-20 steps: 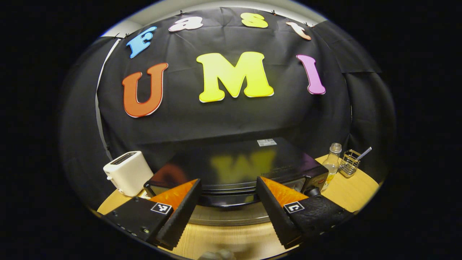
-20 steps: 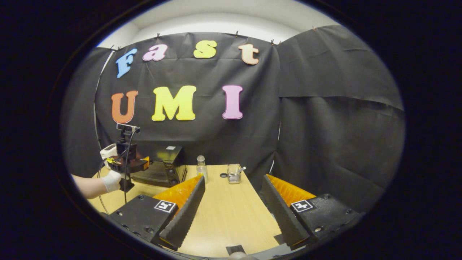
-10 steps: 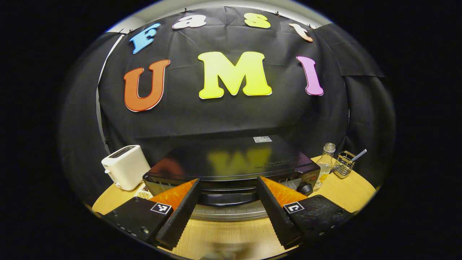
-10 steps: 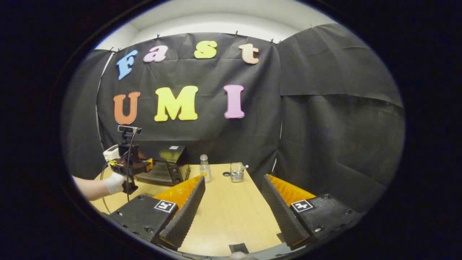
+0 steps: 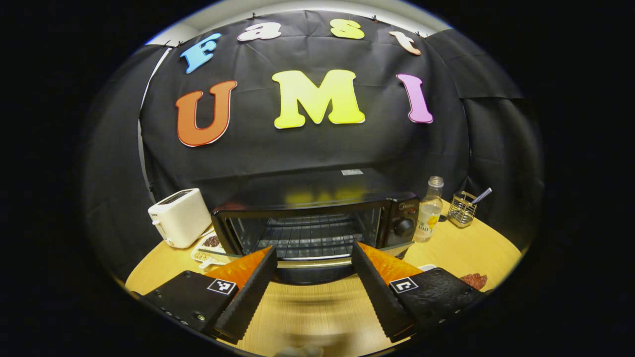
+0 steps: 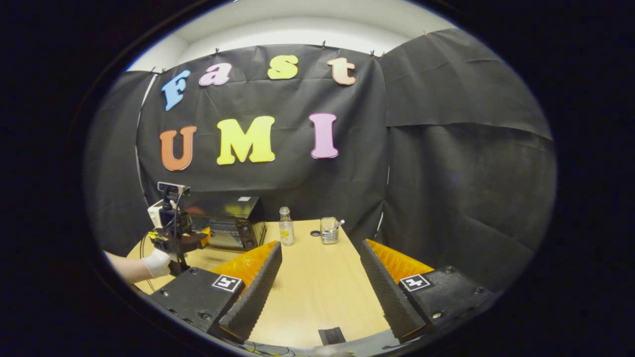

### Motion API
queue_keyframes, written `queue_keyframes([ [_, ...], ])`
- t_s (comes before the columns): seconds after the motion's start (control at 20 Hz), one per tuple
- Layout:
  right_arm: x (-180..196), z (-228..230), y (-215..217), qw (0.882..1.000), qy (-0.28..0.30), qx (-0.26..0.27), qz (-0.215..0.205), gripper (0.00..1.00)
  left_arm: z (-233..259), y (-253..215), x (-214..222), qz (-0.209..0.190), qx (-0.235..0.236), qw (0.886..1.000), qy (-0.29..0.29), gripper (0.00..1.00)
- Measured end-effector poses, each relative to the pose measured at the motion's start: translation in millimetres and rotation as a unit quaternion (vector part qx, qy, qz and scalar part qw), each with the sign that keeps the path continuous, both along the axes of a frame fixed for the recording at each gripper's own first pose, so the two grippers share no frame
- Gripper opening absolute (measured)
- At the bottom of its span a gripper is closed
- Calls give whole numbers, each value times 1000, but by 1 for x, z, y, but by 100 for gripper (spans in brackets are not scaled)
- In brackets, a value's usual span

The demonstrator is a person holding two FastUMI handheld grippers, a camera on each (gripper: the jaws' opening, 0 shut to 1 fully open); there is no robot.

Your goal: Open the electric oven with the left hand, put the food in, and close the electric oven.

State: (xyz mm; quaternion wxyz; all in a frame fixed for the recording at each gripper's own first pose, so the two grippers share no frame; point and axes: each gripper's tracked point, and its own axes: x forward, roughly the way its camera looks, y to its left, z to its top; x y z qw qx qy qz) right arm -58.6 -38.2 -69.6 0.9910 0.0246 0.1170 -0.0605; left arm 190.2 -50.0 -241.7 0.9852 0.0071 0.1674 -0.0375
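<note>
We look along the left gripper (image 5: 312, 285), its fingers spread wide and grasping nothing, at the electric oven (image 5: 317, 223) standing straight ahead on the wooden worktop (image 5: 476, 248). The oven door (image 5: 310, 267) is dropped open between and just beyond the fingertips, and the wire rack (image 5: 310, 238) inside shows above it. To the left of the left finger sit a white toaster (image 5: 179, 224) and, just in front of it, a plate of food (image 5: 208, 248), though we cannot make out what is on it. To the right of the right finger stand a clear bottle (image 5: 429, 210) beside the oven and a small wire holder (image 5: 461, 209) further right; a dark reddish item (image 5: 475, 280) lies on the worktop near the right finger's base.

From the right gripper view we see the right gripper (image 6: 320, 282) hanging over bare worktop, its fingers likewise released and holding nothing. Far beyond its left finger, a gloved hand (image 6: 158, 263) holds the left gripper (image 6: 178, 238) in front of the oven (image 6: 233, 223). The bottle (image 6: 285, 233) and the holder (image 6: 328, 231) stand ahead, between the lines of the two fingers, near the worktop's far edge.
</note>
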Motion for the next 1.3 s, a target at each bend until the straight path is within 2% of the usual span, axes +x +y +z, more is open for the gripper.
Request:
queue_keyframes([
  [0.3, -6, -9, 2, 1000, 11, 2, 10, 100, -42, -3, -43, -3, -1, 999, 43, 96],
  [0.35, -8, -9, 2, 1000, 12, 0, 10, 96, -49, -2, -50, -4, 0, 999, 53, 96],
  [0.5, -12, -10, 0, 1000, 12, -6, 9, 100, -69, -2, -63, -8, 1, 997, 73, 97],
  [0.85, -19, -20, -2, 999, 30, -10, 4, 100, -107, -4, -79, -20, 19, 992, 120, 97],
  [0.9, -18, -22, -2, 999, 33, -10, 3, 96, -114, -5, -81, -21, 20, 991, 129, 97],
  [0.95, -18, -23, -1, 999, 35, -10, 4, 100, -120, -5, -83, -19, 19, 990, 137, 97],
  [1.05, -18, -25, 1, 999, 38, -11, 5, 100, -126, -6, -85, -17, 12, 989, 148, 97],
  [1.1, -17, -25, 2, 999, 39, -11, 6, 96, -127, -6, -85, -17, 13, 988, 151, 97],
  [1.3, -13, -31, 6, 999, 47, -11, 8, 100, -130, -8, -85, -25, 12, 987, 156, 95],
])
